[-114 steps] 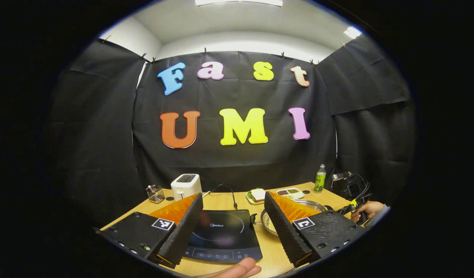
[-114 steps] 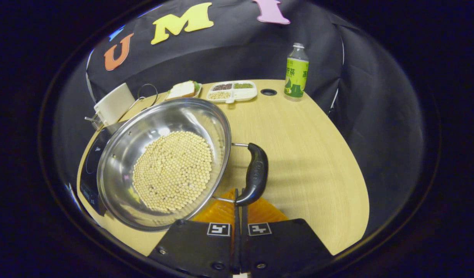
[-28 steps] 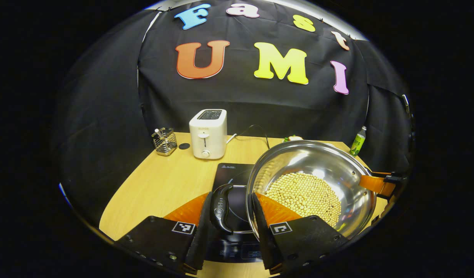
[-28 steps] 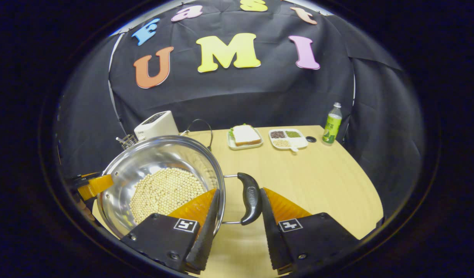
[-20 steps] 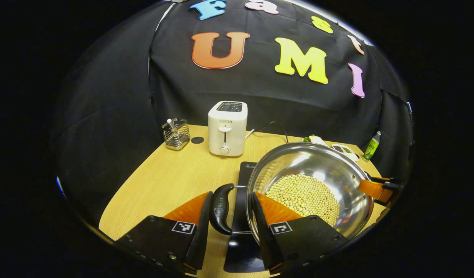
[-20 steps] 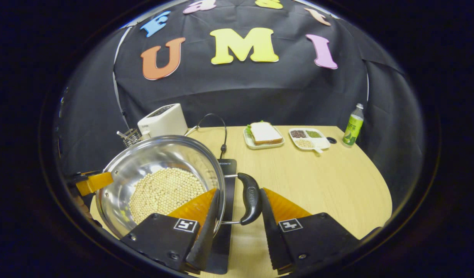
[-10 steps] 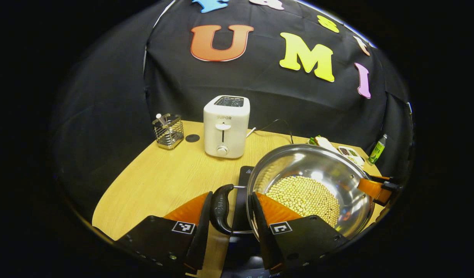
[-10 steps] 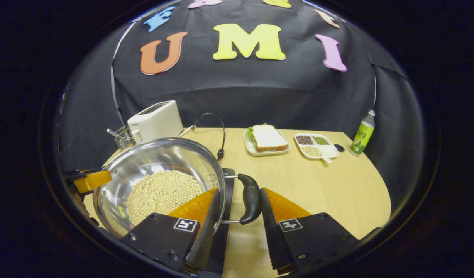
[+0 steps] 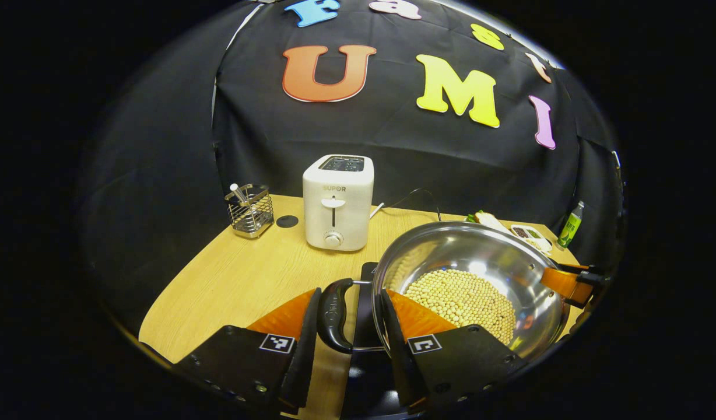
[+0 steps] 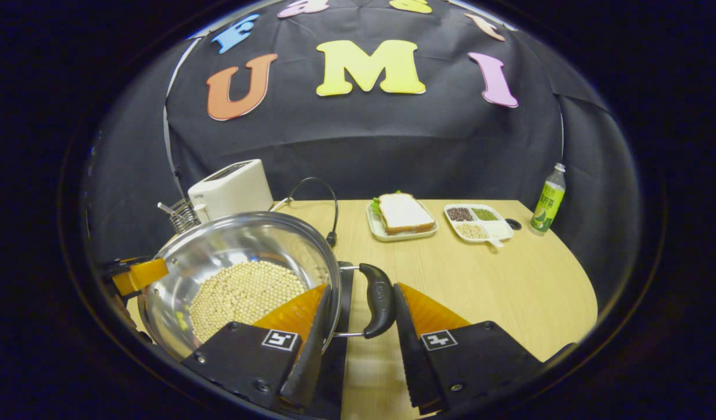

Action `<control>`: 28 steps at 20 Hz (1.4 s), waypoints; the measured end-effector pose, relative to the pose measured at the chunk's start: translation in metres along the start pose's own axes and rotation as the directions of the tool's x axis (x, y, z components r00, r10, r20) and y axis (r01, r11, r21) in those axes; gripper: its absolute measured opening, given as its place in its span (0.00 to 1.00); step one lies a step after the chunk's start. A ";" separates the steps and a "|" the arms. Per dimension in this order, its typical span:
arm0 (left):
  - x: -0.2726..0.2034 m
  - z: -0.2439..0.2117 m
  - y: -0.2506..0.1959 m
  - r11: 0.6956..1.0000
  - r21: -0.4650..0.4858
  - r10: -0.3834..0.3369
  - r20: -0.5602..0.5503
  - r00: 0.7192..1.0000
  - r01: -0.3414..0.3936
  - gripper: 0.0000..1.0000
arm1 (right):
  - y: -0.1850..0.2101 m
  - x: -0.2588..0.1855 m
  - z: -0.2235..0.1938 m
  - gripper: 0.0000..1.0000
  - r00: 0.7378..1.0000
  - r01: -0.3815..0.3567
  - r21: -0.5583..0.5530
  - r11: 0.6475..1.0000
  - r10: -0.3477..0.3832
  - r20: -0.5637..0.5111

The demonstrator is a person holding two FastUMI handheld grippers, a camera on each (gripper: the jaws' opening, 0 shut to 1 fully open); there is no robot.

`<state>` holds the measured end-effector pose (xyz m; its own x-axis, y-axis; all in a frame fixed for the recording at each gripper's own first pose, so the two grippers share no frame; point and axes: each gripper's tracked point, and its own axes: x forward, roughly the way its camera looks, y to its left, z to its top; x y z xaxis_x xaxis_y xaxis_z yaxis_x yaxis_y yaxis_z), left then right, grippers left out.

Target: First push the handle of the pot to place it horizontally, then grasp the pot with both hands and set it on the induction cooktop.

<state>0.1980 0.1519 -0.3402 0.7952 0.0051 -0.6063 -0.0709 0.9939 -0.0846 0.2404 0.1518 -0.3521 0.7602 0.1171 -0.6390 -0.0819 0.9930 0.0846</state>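
left gripper view: pot [image 9: 498, 256] sat lower right, beans [image 9: 460, 294] in it, over the cooktop [image 9: 367, 280] at bottom centre | toaster [image 9: 337, 201] stood centre, behind the cooktop | wire holder [image 9: 250, 210] left of toaster | right gripper view: sandwich plate [image 10: 402, 224] and divided tray [image 10: 477, 221] lay centre right | bottle [image 10: 547, 198] far right, on the table [image 10: 509, 291]

In the left gripper view, bare table [image 9: 241, 280] is seen at lower left; the toaster [image 9: 337, 201] and wire holder [image 9: 250, 209] block the centre. In the right gripper view, bare wood is seen at lower right, bounded above by the sandwich plate [image 10: 402, 219], divided tray [image 10: 478, 220] and bottle [image 10: 547, 199].
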 end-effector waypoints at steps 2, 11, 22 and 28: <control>0.000 0.000 0.000 1.000 0.003 -0.005 0.000 1.000 0.005 0.55 | 0.000 -0.002 -0.002 0.63 1.000 0.002 0.010 1.000 -0.002 0.001; -0.017 -0.003 0.012 0.996 -0.091 -0.013 0.020 1.000 0.014 0.84 | -0.011 -0.023 0.017 0.79 0.994 -0.005 0.034 0.999 0.001 0.110; -0.158 0.065 -0.028 0.999 0.036 0.017 0.269 0.963 -0.028 0.95 | -0.018 -0.173 0.028 0.94 0.956 -0.086 -0.009 0.996 0.085 0.281; -0.261 0.095 -0.079 0.999 0.042 -0.009 0.447 0.895 -0.010 0.95 | -0.057 -0.282 0.041 0.96 0.905 -0.056 -0.021 0.998 0.060 0.421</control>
<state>0.0528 0.0822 -0.1002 0.9811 0.0444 -0.1883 -0.0538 0.9975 -0.0452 0.0570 0.0620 -0.1448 0.9545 0.1605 -0.2513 -0.1382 0.9849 0.1042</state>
